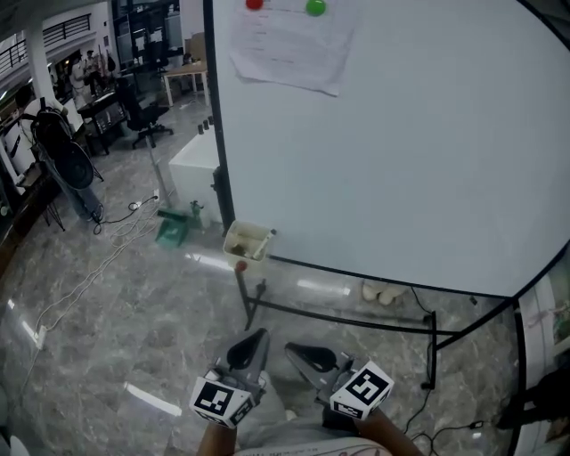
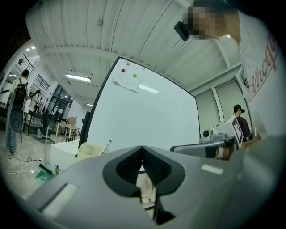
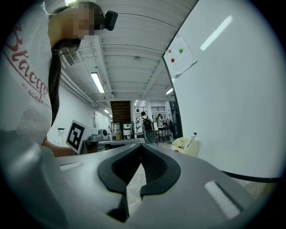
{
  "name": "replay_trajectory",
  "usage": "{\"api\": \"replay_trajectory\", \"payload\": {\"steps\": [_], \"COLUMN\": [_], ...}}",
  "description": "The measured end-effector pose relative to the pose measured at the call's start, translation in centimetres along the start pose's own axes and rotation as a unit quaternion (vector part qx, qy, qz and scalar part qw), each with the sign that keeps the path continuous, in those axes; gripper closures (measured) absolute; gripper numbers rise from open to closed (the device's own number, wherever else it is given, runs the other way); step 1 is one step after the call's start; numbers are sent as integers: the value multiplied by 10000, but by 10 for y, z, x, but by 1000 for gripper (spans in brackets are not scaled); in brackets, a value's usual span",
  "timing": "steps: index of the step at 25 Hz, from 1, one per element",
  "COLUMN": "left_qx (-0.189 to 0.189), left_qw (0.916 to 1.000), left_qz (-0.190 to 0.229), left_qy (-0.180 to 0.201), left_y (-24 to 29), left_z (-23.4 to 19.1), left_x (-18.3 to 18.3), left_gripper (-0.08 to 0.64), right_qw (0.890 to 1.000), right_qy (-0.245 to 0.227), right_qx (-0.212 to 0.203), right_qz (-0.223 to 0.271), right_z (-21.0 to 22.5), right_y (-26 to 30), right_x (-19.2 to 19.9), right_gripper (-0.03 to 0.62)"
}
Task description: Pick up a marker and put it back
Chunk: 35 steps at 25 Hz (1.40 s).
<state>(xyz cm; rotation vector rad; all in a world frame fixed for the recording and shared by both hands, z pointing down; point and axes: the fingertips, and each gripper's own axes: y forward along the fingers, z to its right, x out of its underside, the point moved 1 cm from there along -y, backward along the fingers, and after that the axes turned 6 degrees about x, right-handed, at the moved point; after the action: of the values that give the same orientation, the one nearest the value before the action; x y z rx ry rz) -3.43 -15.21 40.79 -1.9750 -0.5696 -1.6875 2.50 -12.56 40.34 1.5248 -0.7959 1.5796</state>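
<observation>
Cream tray [image 1: 247, 240]: marker [image 3: 191, 140] tilted inside | left tool [image 1: 260, 334]: clenched, empty | right tool [image 1: 291, 348]: clenched, empty

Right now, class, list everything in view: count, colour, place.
whiteboard: one, white, on a dark stand, right.
paper sheet: one, white, top of board.
red magnet, green magnet: one each, on the sheet.
tray: one, cream, board's lower left corner.
marker: one, white with dark cap, standing in the tray.
office chair: one, black, far left.
left gripper, right gripper: grey, shut, empty, bottom centre.
</observation>
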Motion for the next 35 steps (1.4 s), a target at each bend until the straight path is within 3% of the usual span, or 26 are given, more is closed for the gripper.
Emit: {"api": "replay_trajectory", "payload": {"steps": [14, 20, 29, 35], "left_qx": [292, 457, 710, 658], "left_qw": [9995, 9989, 9970, 9976], "left_qz": [68, -59, -271, -202], "left_qy": [128, 107, 135, 17], "left_y": [66, 94, 116, 117], "left_z": [-102, -123, -148, -158], "left_x": [-21, -15, -5, -9], "left_gripper": [560, 560, 560, 560], "right_qw": [9985, 9950, 9798, 9772], "right_qy": [83, 311, 867, 1223], "right_qx": [514, 909, 1798, 1734], "right_qz": [158, 258, 155, 76], "right_z": [84, 127, 177, 186], "right_y": [100, 118, 142, 157], "right_x": [-28, -28, -10, 1], "right_gripper": [589, 584, 379, 398]}}
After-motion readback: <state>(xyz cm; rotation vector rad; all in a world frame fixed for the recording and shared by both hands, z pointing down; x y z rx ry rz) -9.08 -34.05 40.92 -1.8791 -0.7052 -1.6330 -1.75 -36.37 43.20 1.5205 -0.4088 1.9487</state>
